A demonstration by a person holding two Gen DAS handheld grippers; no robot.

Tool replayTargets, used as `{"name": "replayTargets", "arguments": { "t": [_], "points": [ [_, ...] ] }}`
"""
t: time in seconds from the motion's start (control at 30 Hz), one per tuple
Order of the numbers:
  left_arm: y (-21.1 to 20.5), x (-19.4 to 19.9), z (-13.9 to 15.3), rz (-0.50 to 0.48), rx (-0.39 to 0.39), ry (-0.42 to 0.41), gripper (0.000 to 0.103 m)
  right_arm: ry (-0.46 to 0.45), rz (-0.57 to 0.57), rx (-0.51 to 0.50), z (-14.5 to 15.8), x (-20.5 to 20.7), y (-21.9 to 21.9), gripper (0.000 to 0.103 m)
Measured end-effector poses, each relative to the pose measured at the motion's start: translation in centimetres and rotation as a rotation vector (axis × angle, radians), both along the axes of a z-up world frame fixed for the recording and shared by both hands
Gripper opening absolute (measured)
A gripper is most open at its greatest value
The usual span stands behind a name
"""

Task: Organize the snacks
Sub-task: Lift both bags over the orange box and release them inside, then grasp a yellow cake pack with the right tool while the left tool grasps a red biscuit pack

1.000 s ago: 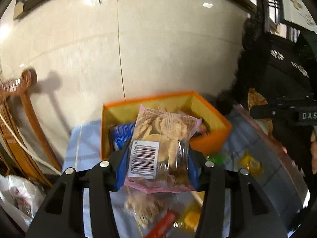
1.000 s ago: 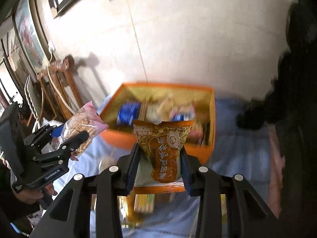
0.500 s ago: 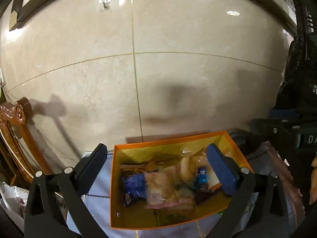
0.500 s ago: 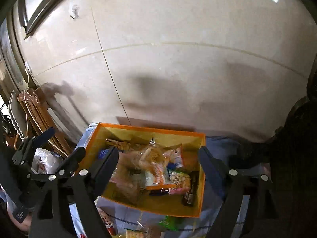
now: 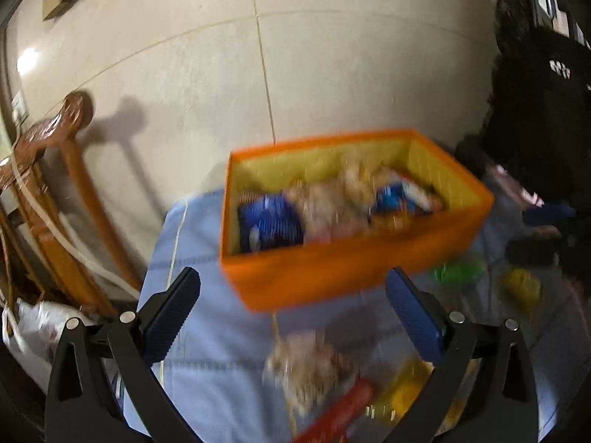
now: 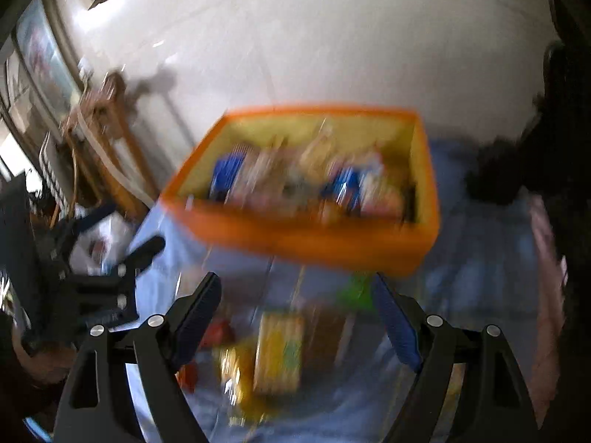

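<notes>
Snacks (image 5: 310, 369) lie loose on the cloth under both wide-open, empty grippers, left gripper (image 5: 295, 317) and right gripper (image 6: 299, 317); orange box (image 5: 343, 277) sits beyond

both jaws empty, wide, snack packs dropped in orange box (image 5: 354, 269)

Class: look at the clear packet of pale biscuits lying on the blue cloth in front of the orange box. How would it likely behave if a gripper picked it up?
The clear biscuit packet looks like thin film, so it would probably crumple and sag. Its lumpy contents suggest loose pieces, likely light but breakable under a hard squeeze. Lying flat on the blue cloth, it seems unlikely to roll.
</notes>
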State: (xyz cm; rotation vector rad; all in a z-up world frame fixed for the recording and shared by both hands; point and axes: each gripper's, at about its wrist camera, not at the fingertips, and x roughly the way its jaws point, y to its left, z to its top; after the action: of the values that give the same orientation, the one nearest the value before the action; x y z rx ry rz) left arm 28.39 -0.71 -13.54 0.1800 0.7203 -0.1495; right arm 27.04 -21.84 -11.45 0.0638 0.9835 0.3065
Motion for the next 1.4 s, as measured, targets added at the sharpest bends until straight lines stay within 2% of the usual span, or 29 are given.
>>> {"name": "replayTargets", "arguments": {
  "t": [0.13,0.33,0.5,0.63,0.7,0.83,0.9,1.03,1.07,1.1,1.13,1.17,1.23,1.33,1.4],
  "points": [
    [1.0,-3.3,-2.7,0.029,-0.003,0.068,0.098,0.061,0.044,-0.038,-3.6,-4.6,2.4,0.083],
    [2.0,-6.2,-5.6,0.063,0.02,0.139,0.098,0.13,0.063,-0.091,-7.5,-7.9,4.7,0.083],
    [2.8,-7.8,-6.8,0.082,0.025,0.163,0.098,0.135,0.072,-0.129,-8.7,-8.8,5.9,0.083],
    [2.4,-9.3,-8.1,0.06,0.027,0.17,0.098,0.152,0.079,-0.166,-10.4,-9.2,7.2,0.084],
    [2.0,-10.4,-9.3,0.04,0.039,0.166,0.092,0.155,0.089,-0.177,-11.2,-8.9,7.6,0.084],
    [3.2,-11.1,-11.7,0.088,-0.032,0.199,0.09,0.152,0.126,-0.218,-12.7,-9.1,8.9,0.084],
    [3.3,-11.4,-12.7,0.103,-0.034,0.197,0.09,0.148,0.142,-0.238,-13.5,-9.2,9.4,0.085],
    [3.1,-11.4,-13.0,0.098,-0.044,0.158,0.091,0.132,0.141,-0.215,-14.3,-9.2,8.9,0.087],
    [3.0,-11.4,-13.1,0.089,-0.052,0.158,0.088,0.146,0.149,-0.213,-14.5,-9.2,8.9,0.067],
    [3.0,-11.3,-13.0,0.066,-0.074,0.161,0.081,0.161,0.165,-0.226,-14.8,-9.2,8.9,0.065],
    [2.8,-11.3,-12.9,0.044,-0.084,0.16,0.066,0.151,0.19,-0.234,-14.8,-9.4,9.0,0.06],
    [2.3,-11.5,-12.7,0.025,-0.069,0.149,0.055,0.156,0.198,-0.232,-14.9,-9.5,9.0,0.06],
    [1.4,-11.9,-12.5,-0.006,-0.05,0.143,0.046,0.154,0.204,-0.224,-14.8,-9.7,8.8,0.059],
    [1.5,-12.4,-12.3,-0.028,-0.107,0.164,0.046,0.147,0.196,-0.208,-14.5,-9.8,8.2,0.059],
    [1.1,-13.3,-11.6,-0.07,-0.116,0.12,0.046,0.133,0.191,-0.205,-14.0,-10.0,7.7,0.058]
  ]
}}
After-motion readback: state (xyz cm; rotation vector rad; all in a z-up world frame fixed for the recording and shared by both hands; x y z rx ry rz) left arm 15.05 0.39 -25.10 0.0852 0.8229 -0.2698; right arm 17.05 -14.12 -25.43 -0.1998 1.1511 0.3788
